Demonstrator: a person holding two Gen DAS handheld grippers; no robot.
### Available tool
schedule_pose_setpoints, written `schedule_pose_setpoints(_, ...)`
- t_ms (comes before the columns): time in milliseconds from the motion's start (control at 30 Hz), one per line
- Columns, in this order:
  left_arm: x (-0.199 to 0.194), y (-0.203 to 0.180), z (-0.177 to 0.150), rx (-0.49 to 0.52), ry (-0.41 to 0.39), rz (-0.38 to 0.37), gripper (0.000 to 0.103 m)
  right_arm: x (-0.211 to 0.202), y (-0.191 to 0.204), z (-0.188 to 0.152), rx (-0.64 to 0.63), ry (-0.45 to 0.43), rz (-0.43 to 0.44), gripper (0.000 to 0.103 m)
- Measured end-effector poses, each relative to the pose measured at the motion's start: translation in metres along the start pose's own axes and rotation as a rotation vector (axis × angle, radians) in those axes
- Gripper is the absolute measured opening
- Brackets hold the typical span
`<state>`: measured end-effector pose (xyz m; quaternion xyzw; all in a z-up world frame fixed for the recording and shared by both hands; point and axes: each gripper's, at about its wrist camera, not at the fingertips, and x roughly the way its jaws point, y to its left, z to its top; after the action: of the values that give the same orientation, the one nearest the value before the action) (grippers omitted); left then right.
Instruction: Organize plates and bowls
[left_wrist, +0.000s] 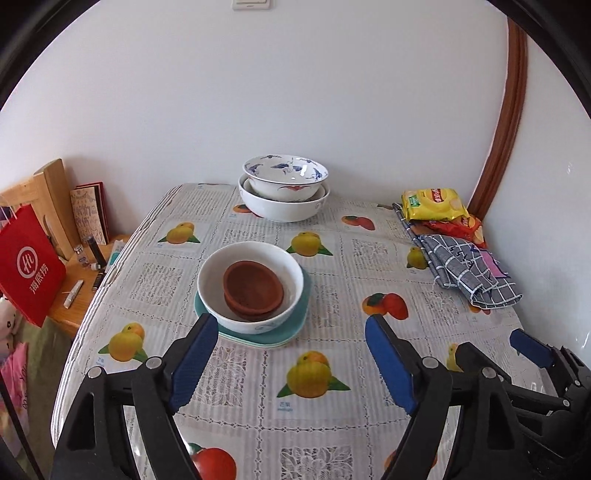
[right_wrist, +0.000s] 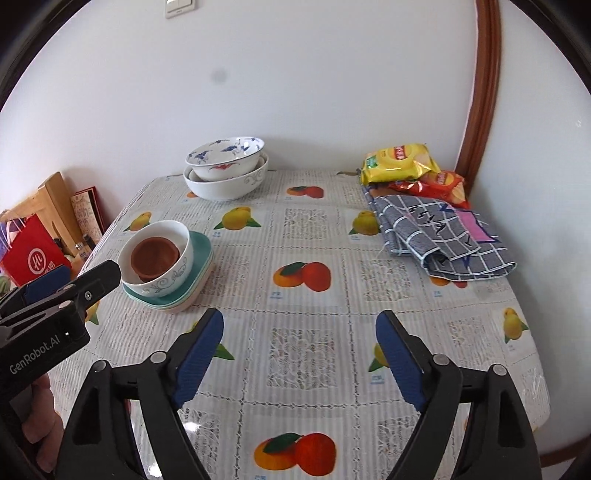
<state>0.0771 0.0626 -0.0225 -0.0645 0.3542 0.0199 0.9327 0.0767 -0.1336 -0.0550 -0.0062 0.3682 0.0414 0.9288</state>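
On the fruit-print tablecloth (left_wrist: 325, 413): two stacks of crockery, both grippers hanging clear.

Near the tablecloth's left edge, a white bowl (left_wrist: 251, 280) holding nested brown clay dishes (left_wrist: 253, 290), set on a short pile of teal plates (left_wrist: 291, 328). At the far edge against the wall, a blue-patterned bowl (left_wrist: 286, 177) nested in a larger white bowl (left_wrist: 282, 206). At the far right corner, a yellow snack bag (right_wrist: 397, 162) over a red one (right_wrist: 439, 186), beside a folded grey checked cloth (right_wrist: 443, 236). Left gripper (left_wrist: 291, 365) just short of the teal plates, jaws wide apart, nothing between them. Right gripper (right_wrist: 299, 354) over the tablecloth's near middle, jaws likewise spread and empty. Off the left edge, a red paper bag (left_wrist: 27, 266) on a wooden side table (left_wrist: 70, 314).
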Motion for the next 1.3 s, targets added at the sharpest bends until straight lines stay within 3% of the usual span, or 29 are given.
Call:
schedule_pose_setpoints(200, -0.016, -0.033, -0.016, 0.057, 0.014, -0.018, 0.082, -0.029, -0.030, -0.018, 0.055, -0.029, -0.020, 0.095)
schedule_pose_setpoints(400, -0.032, -0.051, -0.034, 0.048, 0.003, -0.047, 0.083, -0.050, -0.039, -0.037, 0.033, -0.044, -0.073, 0.095)
schedule_pose_setpoints(500, -0.036, -0.057, -0.039, 0.072, 0.005, -0.023, 0.083, -0.057, -0.043, -0.042, 0.044, -0.053, -0.084, 0.095)
schedule_pose_setpoints(1300, -0.055, -0.062, -0.044, 0.081, -0.018, -0.021, 0.083, -0.072, -0.060, -0.051, 0.110, -0.055, -0.068, 0.095)
